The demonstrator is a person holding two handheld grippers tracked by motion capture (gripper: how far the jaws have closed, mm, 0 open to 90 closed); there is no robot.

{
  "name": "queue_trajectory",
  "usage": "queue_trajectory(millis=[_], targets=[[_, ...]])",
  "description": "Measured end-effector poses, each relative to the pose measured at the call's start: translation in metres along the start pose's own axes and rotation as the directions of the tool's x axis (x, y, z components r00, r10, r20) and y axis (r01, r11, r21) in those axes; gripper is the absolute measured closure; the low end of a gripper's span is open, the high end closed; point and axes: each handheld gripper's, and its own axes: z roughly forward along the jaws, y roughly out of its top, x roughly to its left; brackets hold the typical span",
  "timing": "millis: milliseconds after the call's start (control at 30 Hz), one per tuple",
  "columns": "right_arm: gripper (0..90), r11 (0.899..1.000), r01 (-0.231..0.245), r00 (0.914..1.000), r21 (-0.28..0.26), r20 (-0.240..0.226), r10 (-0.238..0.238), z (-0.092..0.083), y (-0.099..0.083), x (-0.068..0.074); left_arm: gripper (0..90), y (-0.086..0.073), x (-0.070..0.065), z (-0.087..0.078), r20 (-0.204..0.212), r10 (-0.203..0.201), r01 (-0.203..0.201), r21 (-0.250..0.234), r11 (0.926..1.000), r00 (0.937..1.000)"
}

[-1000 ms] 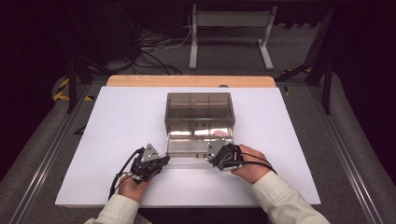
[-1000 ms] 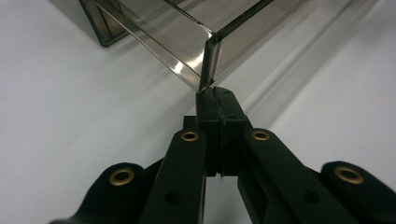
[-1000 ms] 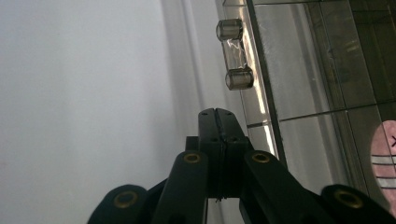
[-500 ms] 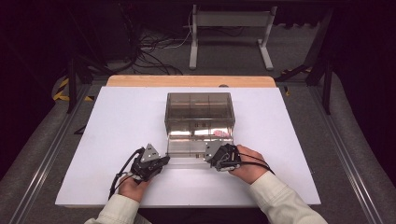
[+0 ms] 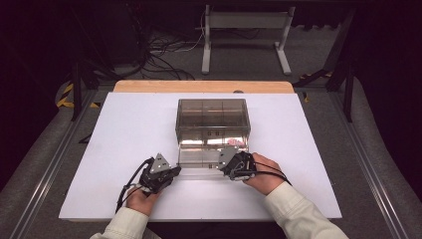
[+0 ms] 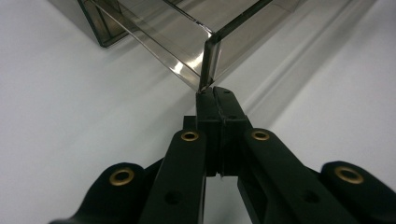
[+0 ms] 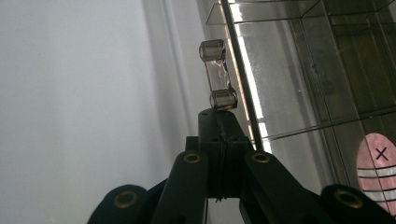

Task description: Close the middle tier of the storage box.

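1. Our left gripper and right gripper both sit clenched with nothing between the jaws, tips against the near corners of the pulled-out drawer of the smoky clear organizer box
2. We judge the drawer light, rigid, slick and easily scratched; best taken by its small handle, just ahead of the right gripper's tips
3. The right gripper view reveals that handle and a pink item; the left gripper view gives the drawer's corner edge

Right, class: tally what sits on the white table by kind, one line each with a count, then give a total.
Smoky clear plastic box: 1
Pulled-out clear drawer: 1
Pink striped item inside the drawer: 1
Hand-held grippers, left and right, jaws shut: 2
Total: 5
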Motion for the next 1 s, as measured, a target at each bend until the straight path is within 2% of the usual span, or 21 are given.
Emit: queue_trajectory(millis=[133, 167, 233, 467, 700, 800, 933, 1000], targets=[[90.0, 1.000, 0.003, 0.9999, 0.005, 0.010, -0.003, 0.000, 0.000, -0.001, 89.8, 0.000, -0.001, 0.000, 0.008, -0.004, 0.004, -0.011, 0.9999, 1.0000], [90.0, 1.000, 0.002, 1.0000, 0.007, 0.007, -0.002, 0.000, 0.000, -0.001, 89.8, 0.000, 0.000, -0.001, -0.001, 0.006, -0.006, -0.011, 0.9999, 1.0000], [90.0, 1.000, 0.006, 1.0000, 0.006, 0.007, -0.006, 0.000, 0.000, -0.001, 89.9, 0.000, -0.001, 0.000, 0.015, -0.009, 0.009, -0.010, 0.9999, 0.9998], [90.0, 1.000, 0.011, 0.9999, 0.004, 0.008, -0.011, 0.000, 0.002, -0.004, 89.8, 0.000, -0.001, 0.000, 0.019, -0.010, 0.010, -0.009, 0.9999, 0.9998], [90.0, 1.000, -0.003, 0.9996, -0.001, 0.029, 0.003, -0.001, 0.004, -0.009, 89.8, 0.000, -0.001, 0.000, 0.013, -0.010, 0.010, -0.014, 0.9998, 0.9999], [90.0, 1.000, -0.012, 0.9991, -0.002, 0.041, 0.012, -0.001, 0.004, -0.012, 89.7, 0.000, 0.000, -0.001, 0.002, 0.004, -0.004, -0.013, 0.9999, 1.0000], [90.0, 1.000, -0.014, 0.9985, -0.002, 0.052, 0.014, -0.001, 0.004, -0.016, 86.4, 0.000, 0.000, -0.002, 0.034, -0.004, 0.005, -0.021, 0.9998, 0.9994], [90.0, 1.000, -0.021, 0.9980, -0.005, 0.060, 0.021, -0.001, 0.004, -0.018, 84.6, 0.000, 0.000, -0.003, 0.028, 0.003, -0.003, -0.024, 0.9997, 0.9996]])
